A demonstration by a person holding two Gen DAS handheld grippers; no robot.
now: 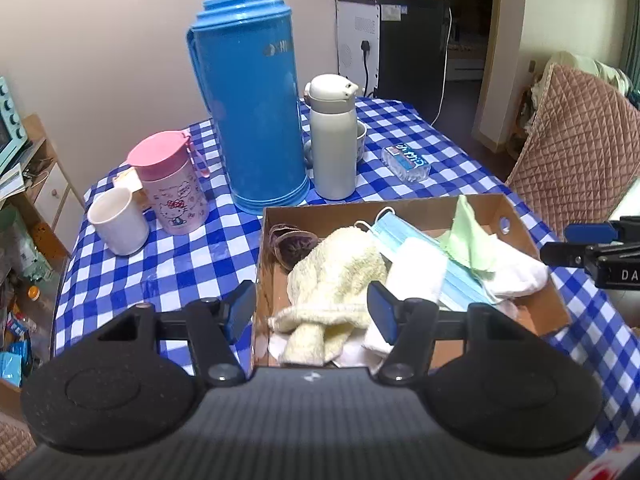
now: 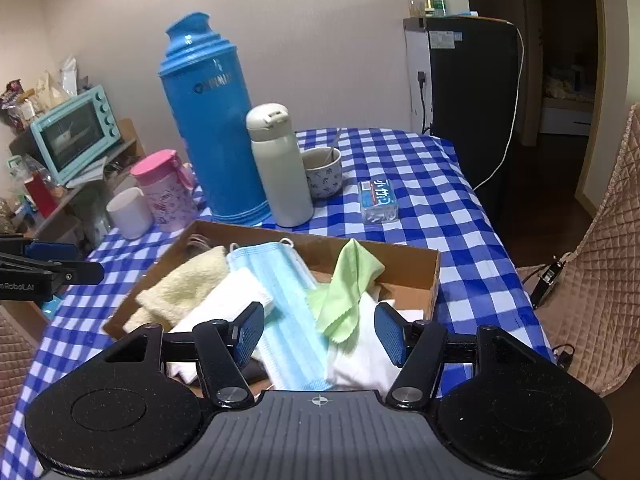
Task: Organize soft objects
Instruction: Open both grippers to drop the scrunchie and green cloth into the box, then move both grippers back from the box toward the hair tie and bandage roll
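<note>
A shallow cardboard box (image 1: 516,224) (image 2: 434,276) sits on the checked tablecloth and holds the soft things. In it lie a cream towel (image 1: 340,272) (image 2: 188,284), a blue face mask (image 1: 404,232) (image 2: 276,280), a white folded cloth (image 1: 420,268) (image 2: 228,300), a green cloth (image 1: 468,236) (image 2: 352,276), white fabric (image 1: 520,272) (image 2: 360,356) and a dark brown item (image 1: 292,244). My left gripper (image 1: 310,312) hovers open above the box's near left part, nothing between its pads. My right gripper (image 2: 320,334) hovers open above the mask and green cloth, empty too.
Behind the box stand a tall blue thermos (image 1: 248,92) (image 2: 212,120), a white bottle (image 1: 334,140) (image 2: 278,168), a pink-lidded jug (image 1: 170,188), a white mug (image 1: 118,220), a patterned cup (image 2: 322,172) and a tissue pack (image 1: 406,162) (image 2: 378,200). A quilted chair (image 1: 572,160) is at the right.
</note>
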